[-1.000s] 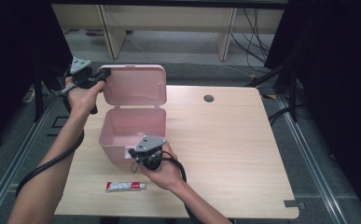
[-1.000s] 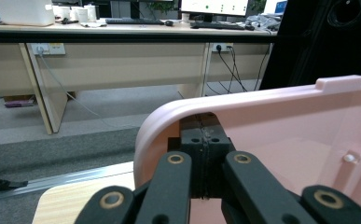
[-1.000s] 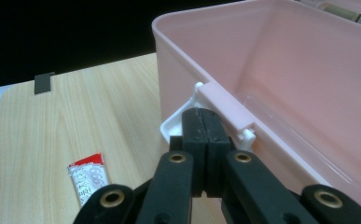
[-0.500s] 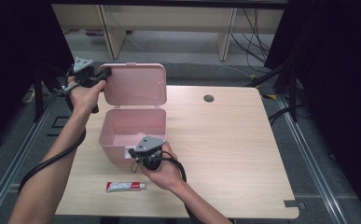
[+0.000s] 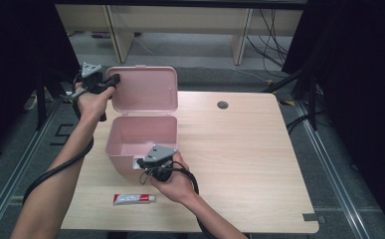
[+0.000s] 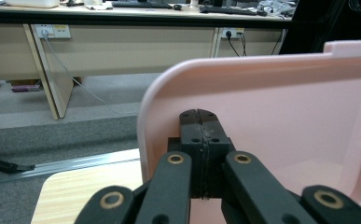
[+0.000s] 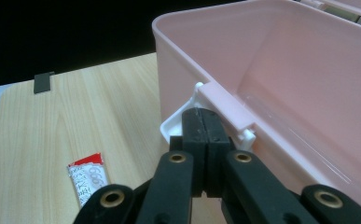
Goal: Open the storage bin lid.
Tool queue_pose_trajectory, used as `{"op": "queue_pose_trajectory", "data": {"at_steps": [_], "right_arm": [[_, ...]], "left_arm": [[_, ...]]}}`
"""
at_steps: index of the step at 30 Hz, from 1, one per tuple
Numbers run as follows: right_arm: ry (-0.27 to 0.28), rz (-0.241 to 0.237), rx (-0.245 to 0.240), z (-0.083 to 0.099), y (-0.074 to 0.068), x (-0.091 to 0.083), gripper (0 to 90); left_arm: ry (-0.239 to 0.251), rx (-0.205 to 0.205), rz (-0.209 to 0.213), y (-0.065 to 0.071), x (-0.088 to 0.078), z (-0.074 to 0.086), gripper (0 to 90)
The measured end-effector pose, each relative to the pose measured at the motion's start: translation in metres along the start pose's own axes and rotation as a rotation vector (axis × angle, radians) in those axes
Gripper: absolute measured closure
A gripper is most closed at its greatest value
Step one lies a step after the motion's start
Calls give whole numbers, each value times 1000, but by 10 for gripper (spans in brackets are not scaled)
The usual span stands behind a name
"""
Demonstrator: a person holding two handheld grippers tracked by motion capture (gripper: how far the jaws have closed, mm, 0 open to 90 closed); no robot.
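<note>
A pink plastic box (image 5: 123, 149) stands open on the wooden table, its lid (image 5: 145, 89) raised behind it. My left gripper (image 5: 114, 78) is shut, and its tips rest against the lid's upper left edge. In the left gripper view the closed jaws (image 6: 199, 114) lie against the lid's inner face (image 6: 285, 116). My right gripper (image 5: 141, 163) is shut at the box's front wall. In the right gripper view its tips (image 7: 201, 114) touch the white latch (image 7: 176, 123) under the rim of the box (image 7: 285, 70). A red and white tube (image 5: 134, 199) lies on the table in front of the box.
The table (image 5: 249, 159) has a round cable hole (image 5: 223, 105) at the back and a black tape mark (image 5: 309, 217) near the front right corner. Metal rails run along the floor on both sides. Desks and cables stand beyond the far edge.
My left gripper has edged slightly right along the lid's top left corner. The right gripper and the box have stayed where they were.
</note>
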State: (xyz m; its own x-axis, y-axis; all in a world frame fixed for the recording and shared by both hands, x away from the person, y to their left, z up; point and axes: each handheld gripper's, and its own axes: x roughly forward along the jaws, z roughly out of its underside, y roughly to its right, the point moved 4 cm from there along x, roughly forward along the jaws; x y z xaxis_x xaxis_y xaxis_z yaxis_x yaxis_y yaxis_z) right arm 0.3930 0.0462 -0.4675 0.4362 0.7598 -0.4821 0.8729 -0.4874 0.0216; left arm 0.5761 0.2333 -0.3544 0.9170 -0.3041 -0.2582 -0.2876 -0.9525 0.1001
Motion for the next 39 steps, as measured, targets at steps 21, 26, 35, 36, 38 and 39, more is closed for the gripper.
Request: {"op": "queue_pose_trajectory", "data": {"at_steps": [21, 26, 35, 36, 38, 39], "right_arm": [[2, 1, -3, 0, 0, 0, 900], [1, 0, -3, 0, 0, 0, 900], [0, 1, -1, 0, 0, 0, 900], [0, 1, -1, 0, 0, 0, 900], [1, 0, -2, 0, 1, 0, 900], [3, 1, -2, 0, 1, 0, 900]], "left_arm": [[-6, 16, 12, 8, 1, 3, 898], [-9, 19, 20, 9, -1, 7, 898], [-17, 53, 52, 10, -19, 14, 895], [-21, 53, 57, 10, -22, 15, 894], [-33, 60, 71, 9, -27, 18, 887], [-28, 58, 74, 9, -30, 19, 883]]}}
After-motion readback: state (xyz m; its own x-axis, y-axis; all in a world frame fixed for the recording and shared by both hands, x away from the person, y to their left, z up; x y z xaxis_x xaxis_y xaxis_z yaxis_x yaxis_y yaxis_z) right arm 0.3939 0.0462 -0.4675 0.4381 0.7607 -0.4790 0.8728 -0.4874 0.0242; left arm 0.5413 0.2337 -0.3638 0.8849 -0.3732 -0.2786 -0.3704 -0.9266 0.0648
